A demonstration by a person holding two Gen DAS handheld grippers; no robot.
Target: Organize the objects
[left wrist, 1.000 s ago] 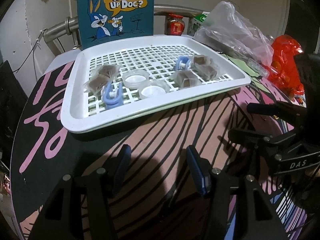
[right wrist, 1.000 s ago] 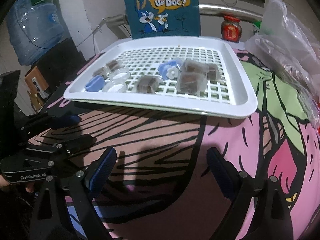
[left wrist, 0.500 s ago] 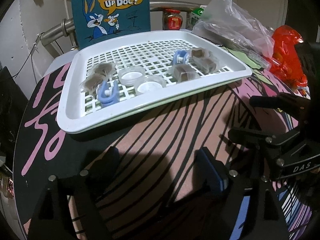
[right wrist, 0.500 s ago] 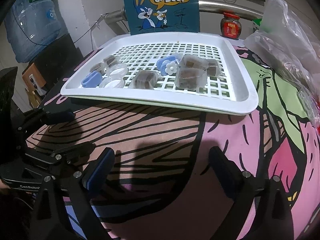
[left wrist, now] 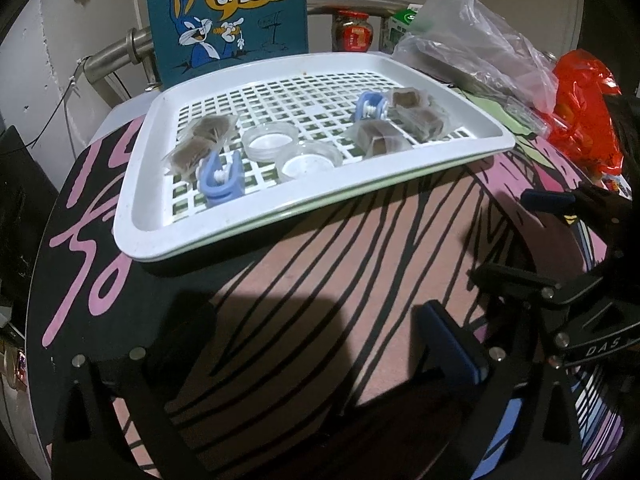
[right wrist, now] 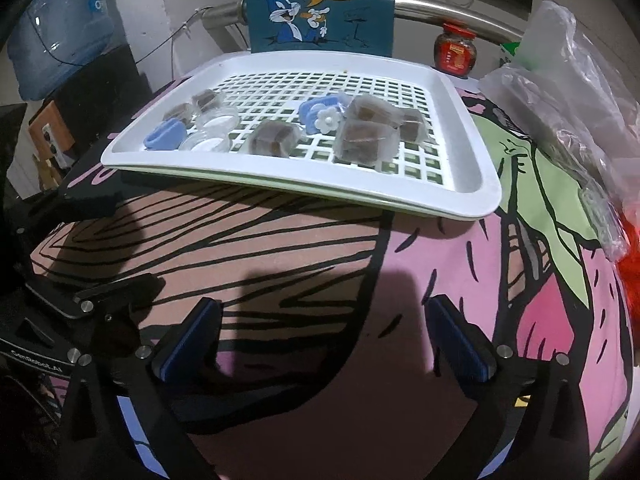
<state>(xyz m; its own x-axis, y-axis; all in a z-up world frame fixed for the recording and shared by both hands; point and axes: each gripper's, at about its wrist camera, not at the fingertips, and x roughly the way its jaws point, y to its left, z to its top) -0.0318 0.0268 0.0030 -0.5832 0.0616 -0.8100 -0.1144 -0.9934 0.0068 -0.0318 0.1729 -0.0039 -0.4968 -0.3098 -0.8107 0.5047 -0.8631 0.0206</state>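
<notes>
A white slotted tray [left wrist: 256, 216] [right wrist: 476, 184] sits on the patterned table. It holds two blue clips [left wrist: 221, 176] [left wrist: 371, 105], two clear round lids [left wrist: 272, 142] [left wrist: 307, 163] and several wrapped brown cubes [left wrist: 382, 138] [left wrist: 202, 140]. In the right wrist view the flower clip [right wrist: 323, 117] lies beside the wrapped cubes [right wrist: 362, 136]. My left gripper [left wrist: 316, 340] is open and empty, short of the tray's near edge. My right gripper [right wrist: 324, 340] is open and empty too, also short of the tray.
A cartoon rabbit sign [left wrist: 228, 16] stands behind the tray. A red-lidded jar [right wrist: 456, 50], clear plastic bags [left wrist: 472, 48] and a red wrapper [left wrist: 584, 112] lie at the right. A water bottle [right wrist: 60, 28] stands off the table at the left.
My left gripper has opened wider. Both grippers have shifted slightly relative to the tray. Nothing in the tray has moved.
</notes>
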